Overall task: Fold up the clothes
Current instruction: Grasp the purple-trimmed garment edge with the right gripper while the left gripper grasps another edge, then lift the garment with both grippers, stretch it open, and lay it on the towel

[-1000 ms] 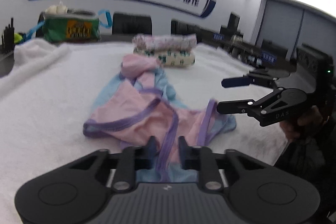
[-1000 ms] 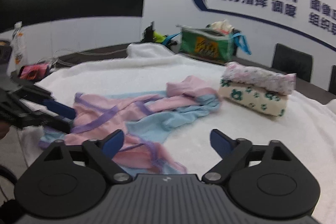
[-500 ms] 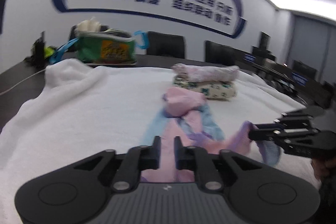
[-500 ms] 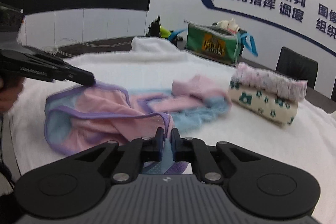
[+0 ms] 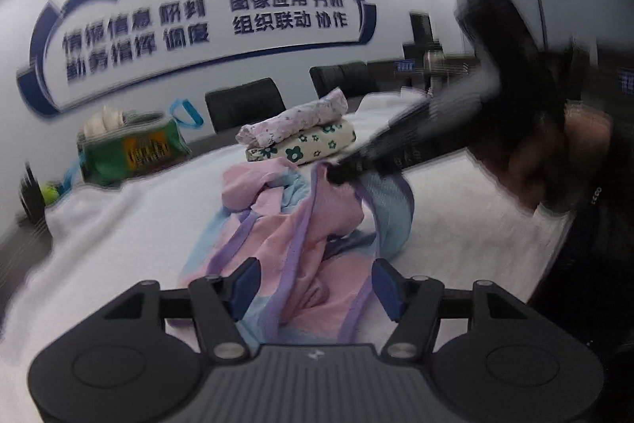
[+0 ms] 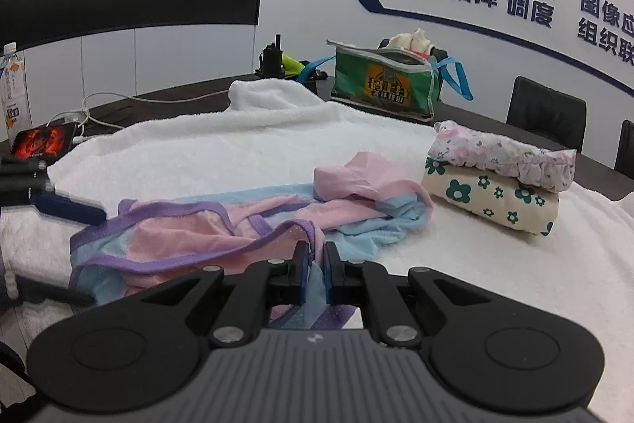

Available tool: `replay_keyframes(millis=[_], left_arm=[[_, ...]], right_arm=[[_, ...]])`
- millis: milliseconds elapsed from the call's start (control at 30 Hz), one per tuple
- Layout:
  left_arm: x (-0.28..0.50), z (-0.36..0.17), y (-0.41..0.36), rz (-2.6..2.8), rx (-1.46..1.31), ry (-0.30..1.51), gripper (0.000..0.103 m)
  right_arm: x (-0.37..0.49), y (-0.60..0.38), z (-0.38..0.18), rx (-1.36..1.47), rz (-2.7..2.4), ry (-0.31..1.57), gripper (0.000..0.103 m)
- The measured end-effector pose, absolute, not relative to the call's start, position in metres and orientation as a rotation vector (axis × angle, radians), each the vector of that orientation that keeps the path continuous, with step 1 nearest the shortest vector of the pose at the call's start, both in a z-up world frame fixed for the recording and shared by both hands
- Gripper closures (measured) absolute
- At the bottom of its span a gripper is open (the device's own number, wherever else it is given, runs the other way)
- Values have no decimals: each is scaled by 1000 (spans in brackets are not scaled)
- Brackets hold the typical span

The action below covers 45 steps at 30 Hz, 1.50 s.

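Pink-and-blue garment (image 6: 222, 228) with purple trim lies rumpled on the white towel (image 6: 237, 149), my right gripper (image 6: 315, 264) clamped on its purple edge, my left gripper (image 5: 313, 286) spread wide over it, folded clothes stack (image 6: 499, 173) nearby.

Our left claw (image 5: 315, 288) hangs low with its blue-padded fingers (image 5: 245, 286) spread wide apart, gripping nothing. Our right claw (image 6: 315, 264) has its fingers pressed nearly together, pinching fabric between them. In the left wrist view it reaches in blurred, a hand (image 5: 570, 161) behind it.
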<state>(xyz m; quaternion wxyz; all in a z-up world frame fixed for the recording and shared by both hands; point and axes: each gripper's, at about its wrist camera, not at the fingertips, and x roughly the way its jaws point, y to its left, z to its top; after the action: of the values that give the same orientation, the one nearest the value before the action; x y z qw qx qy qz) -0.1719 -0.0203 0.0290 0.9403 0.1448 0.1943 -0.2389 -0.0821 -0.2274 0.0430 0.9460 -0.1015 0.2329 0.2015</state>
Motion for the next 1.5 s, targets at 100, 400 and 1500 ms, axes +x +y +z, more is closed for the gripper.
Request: replay_keyframes(millis=[100,400,1500], left_arm=[[-170,22,-33,-411,379,398,42],[-183,18,-12,-325,384,442,95],[-195,40,-7,-255,297,325,98]], right_arm=[[-88,-230,47,-219,393,467,96],[-107,-229,41,-312,287,499,96],[-151,-200,42,-419,111,407,97]])
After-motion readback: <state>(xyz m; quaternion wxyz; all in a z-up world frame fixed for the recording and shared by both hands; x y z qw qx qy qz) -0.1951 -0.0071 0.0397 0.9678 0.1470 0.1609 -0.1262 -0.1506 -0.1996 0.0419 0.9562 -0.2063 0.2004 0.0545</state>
